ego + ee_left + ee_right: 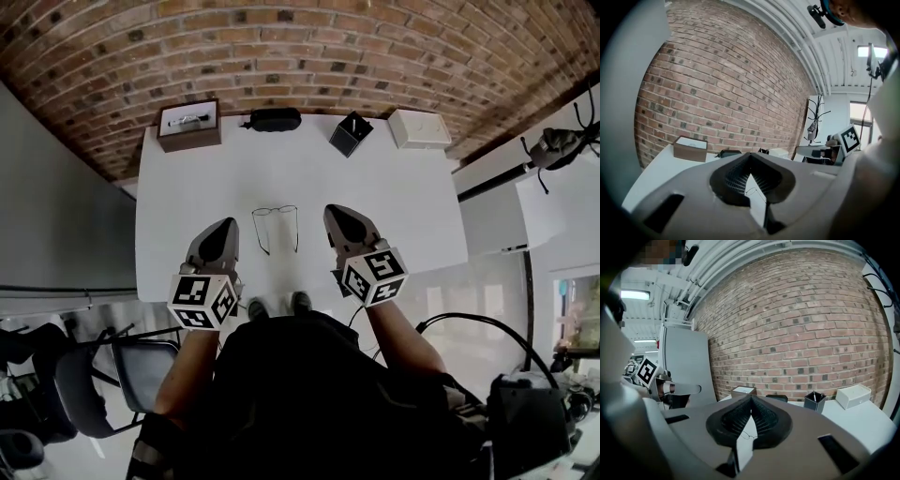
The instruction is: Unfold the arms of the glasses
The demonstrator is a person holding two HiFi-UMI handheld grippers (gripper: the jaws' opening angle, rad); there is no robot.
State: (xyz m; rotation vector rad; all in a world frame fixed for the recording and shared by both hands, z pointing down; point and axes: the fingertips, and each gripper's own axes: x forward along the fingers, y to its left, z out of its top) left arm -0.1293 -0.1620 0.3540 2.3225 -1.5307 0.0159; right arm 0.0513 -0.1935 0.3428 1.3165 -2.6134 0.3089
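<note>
Glasses (276,228) mid table (187,216); tray (188,125), case (274,119), pen holder (351,132), box (419,128) along far edge.

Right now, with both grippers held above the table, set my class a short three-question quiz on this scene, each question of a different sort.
1. True or false: the right gripper is holding the glasses.
2. Which thing stands at the table's far edge between the black case and the white box?
A. a black pen holder
B. a mug
C. a bottle
3. In a word, are the arms of the glasses folded or unfolded?

Key
1. False. The right gripper and the left gripper are both shut and empty; the glasses lie on the table between them.
2. A.
3. Unfolded; the arms point toward the person.
</note>
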